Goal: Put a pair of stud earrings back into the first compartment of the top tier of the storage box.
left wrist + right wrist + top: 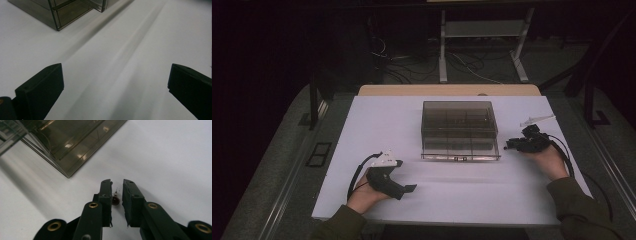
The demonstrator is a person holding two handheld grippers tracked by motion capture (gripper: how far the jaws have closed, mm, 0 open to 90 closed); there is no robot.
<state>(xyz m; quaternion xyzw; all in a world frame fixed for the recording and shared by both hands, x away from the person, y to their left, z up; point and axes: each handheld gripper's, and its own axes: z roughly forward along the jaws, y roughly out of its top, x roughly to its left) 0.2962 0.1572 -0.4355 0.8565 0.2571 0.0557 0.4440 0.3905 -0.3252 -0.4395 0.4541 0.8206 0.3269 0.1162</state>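
R gripper (117, 195) jaws nearly closed on a tiny brown part (115, 200), just off the clear box's (459, 131) right front corner. L gripper (115, 92) wide open, empty, bare mat (462, 190) before box front edge.

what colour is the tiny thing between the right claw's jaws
Dark reddish-brown, with thin wire leads; the small part shows best in the right gripper view.

Tiny dark reddish-brown part (115, 200) with thin wire leads is sitting between the right gripper (117, 185) jaws, lying over white table (170, 157), just beside smoky clear compartment box (67, 142).
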